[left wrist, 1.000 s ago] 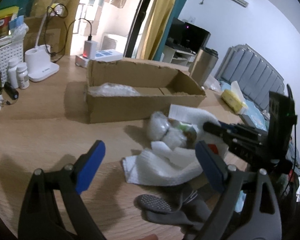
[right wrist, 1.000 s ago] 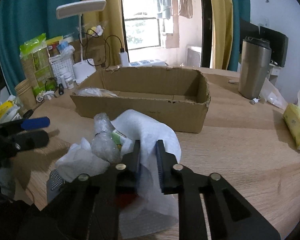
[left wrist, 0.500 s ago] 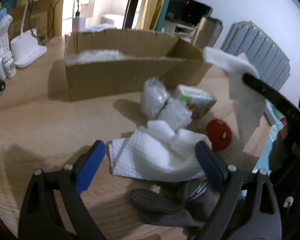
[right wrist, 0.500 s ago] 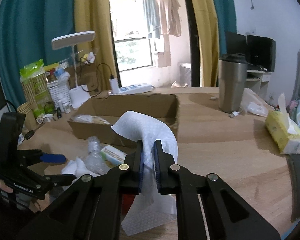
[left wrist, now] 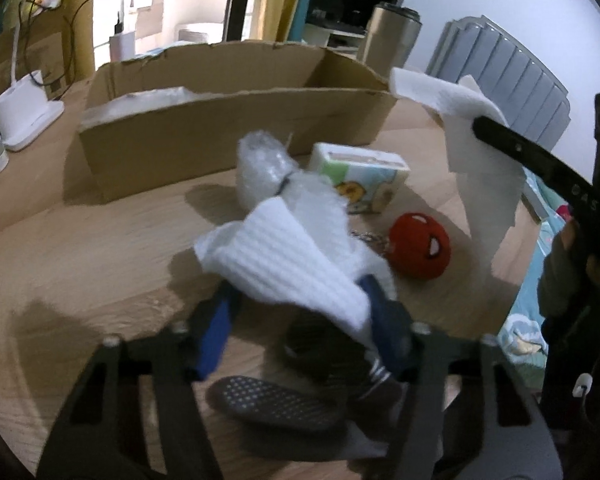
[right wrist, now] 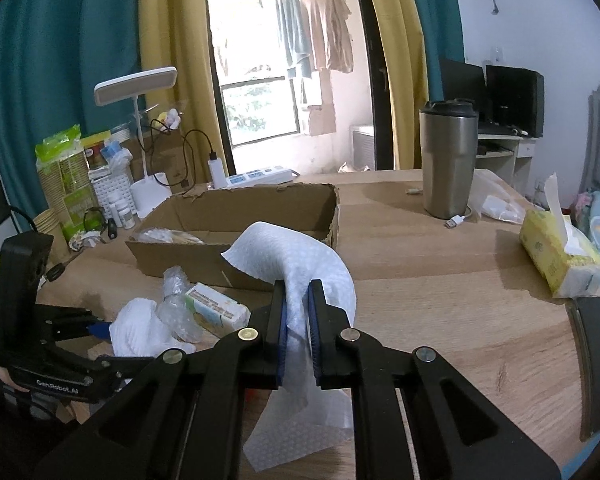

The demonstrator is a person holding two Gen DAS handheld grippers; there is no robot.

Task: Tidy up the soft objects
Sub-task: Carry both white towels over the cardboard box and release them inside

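My right gripper is shut on a white paper sheet and holds it in the air in front of the cardboard box. The sheet also shows in the left wrist view. My left gripper is closing around a white ribbed cloth, which bulges up between its blue fingers. Beyond it lie bubble wrap, a tissue pack and a red plush ball. A grey sock lies under the left gripper. The box holds a clear plastic bundle.
A steel tumbler and a yellow tissue pack stand on the wooden table at right. A white desk lamp, pill bottles, a power strip and snack bags crowd the back left.
My left gripper has moved forward and narrowed onto the white cloth, lifting it. My right gripper has raised the white sheet off the pile, uncovering the tissue pack and red ball.
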